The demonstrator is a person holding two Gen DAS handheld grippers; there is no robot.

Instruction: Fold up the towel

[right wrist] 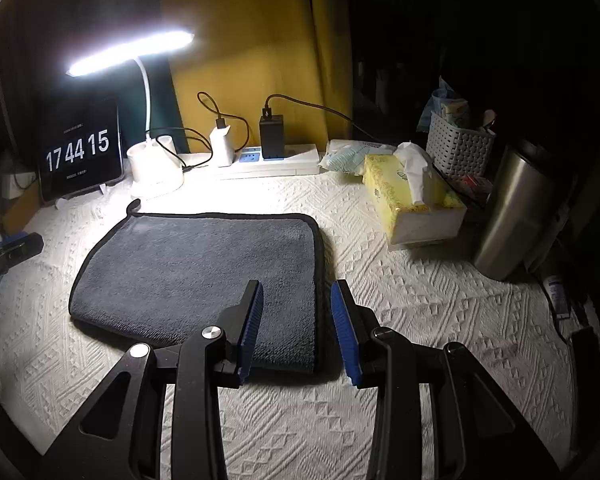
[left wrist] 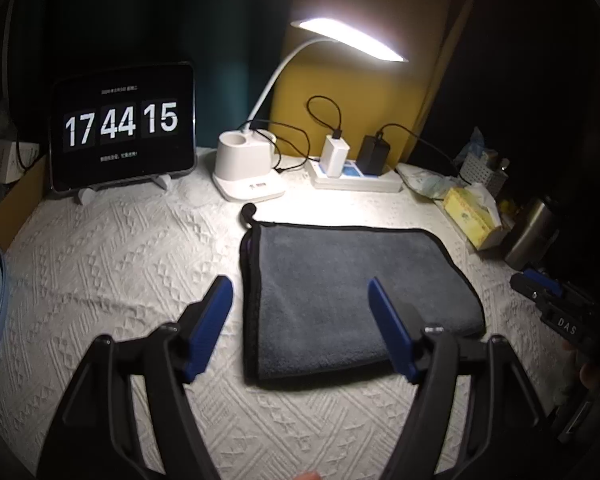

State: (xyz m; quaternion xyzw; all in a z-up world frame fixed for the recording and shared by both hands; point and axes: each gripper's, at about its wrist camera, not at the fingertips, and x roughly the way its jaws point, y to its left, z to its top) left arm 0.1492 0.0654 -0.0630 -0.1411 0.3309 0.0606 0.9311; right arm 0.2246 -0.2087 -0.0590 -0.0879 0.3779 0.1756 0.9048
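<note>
A dark grey towel with black trim lies folded flat on the white textured cloth; it also shows in the right wrist view. A small hanging loop sticks out at its far left corner. My left gripper is open and empty, its blue fingers spread above the towel's near left part. My right gripper is open and empty, its fingers either side of the towel's near right edge, above it. The right gripper also shows at the right edge of the left wrist view.
A tablet clock, a lit white desk lamp and a power strip with chargers stand along the back. A yellow tissue box, a white basket and a steel flask stand at the right.
</note>
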